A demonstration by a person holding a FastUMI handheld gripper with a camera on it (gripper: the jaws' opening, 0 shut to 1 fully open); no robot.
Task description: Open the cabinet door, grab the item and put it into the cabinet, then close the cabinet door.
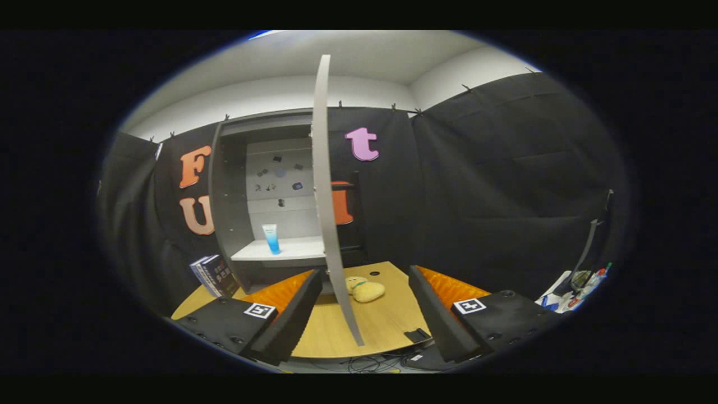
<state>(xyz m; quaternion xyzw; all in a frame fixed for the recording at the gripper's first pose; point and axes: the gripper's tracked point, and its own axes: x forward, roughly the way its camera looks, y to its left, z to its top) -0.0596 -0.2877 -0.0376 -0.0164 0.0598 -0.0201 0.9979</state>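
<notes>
Hand-held gripper (pixel 364 314) hangs with its two fingers spread wide and nothing between them; the edge of the cabinet door (pixel 328 196) runs down into the gap without touching either finger. That door stands open, swung out edge-on toward the camera, so the first step looks done. A tube (pixel 271 238) stands upright on the cabinet (pixel 230 191) shelf. A yellow plush toy (pixel 364 290) lies on the worktop (pixel 387 325) just beyond the fingers, beside the door's foot. If the toy is the item, grabbing, placing and closing remain.
</notes>
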